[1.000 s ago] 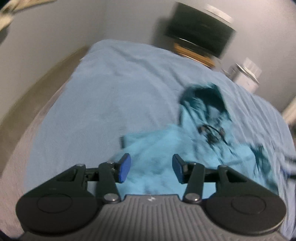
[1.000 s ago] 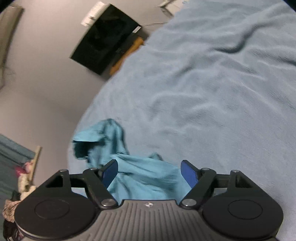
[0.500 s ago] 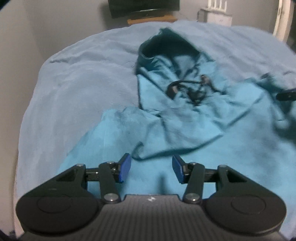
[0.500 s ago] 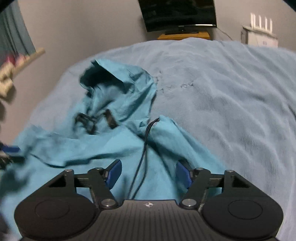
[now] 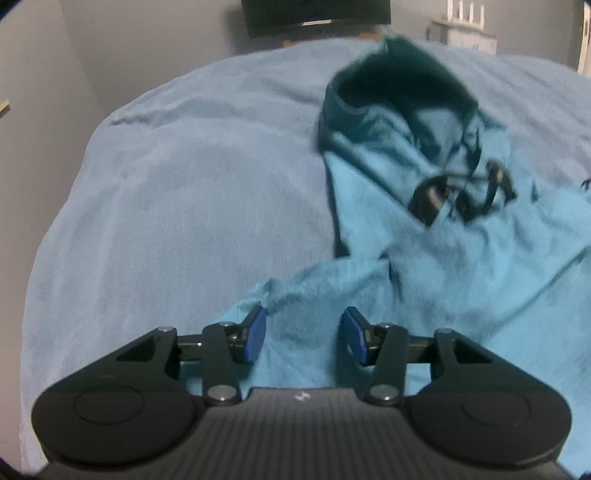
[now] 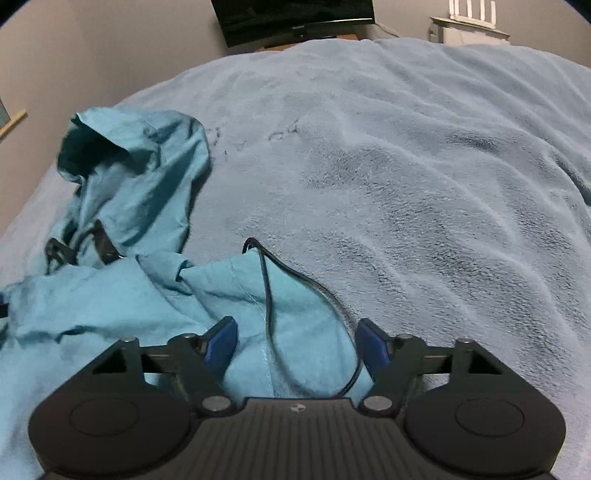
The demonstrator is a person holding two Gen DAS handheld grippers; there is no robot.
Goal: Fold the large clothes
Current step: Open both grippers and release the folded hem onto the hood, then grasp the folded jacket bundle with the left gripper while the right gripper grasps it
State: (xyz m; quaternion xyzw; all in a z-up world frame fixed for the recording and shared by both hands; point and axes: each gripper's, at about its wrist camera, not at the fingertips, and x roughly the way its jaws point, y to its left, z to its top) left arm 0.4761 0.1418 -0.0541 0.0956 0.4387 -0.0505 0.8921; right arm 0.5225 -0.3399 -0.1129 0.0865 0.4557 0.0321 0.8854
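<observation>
A crumpled teal hooded garment (image 5: 443, 258) lies on a light blue blanket (image 5: 184, 192), its dark hood opening (image 5: 399, 88) at the far end and black straps (image 5: 461, 192) near the collar. My left gripper (image 5: 303, 334) is open just above the garment's near left edge, cloth between its blue pads. In the right wrist view the garment (image 6: 122, 280) lies to the left, hood (image 6: 122, 147) at the far end. My right gripper (image 6: 297, 341) is open over the garment's right edge, where a thin black cord (image 6: 269, 295) loops.
The blanket (image 6: 424, 184) covers a bed that stretches far right. A black TV (image 6: 291, 18) on a wooden stand sits at the far wall, with a white unit (image 6: 469, 29) to its right. Grey walls bound the bed's left side.
Both grippers have moved lower and nearer to the garment's near edges. The left view has shifted left, so the hood now sits to the right. Both jaws stay open.
</observation>
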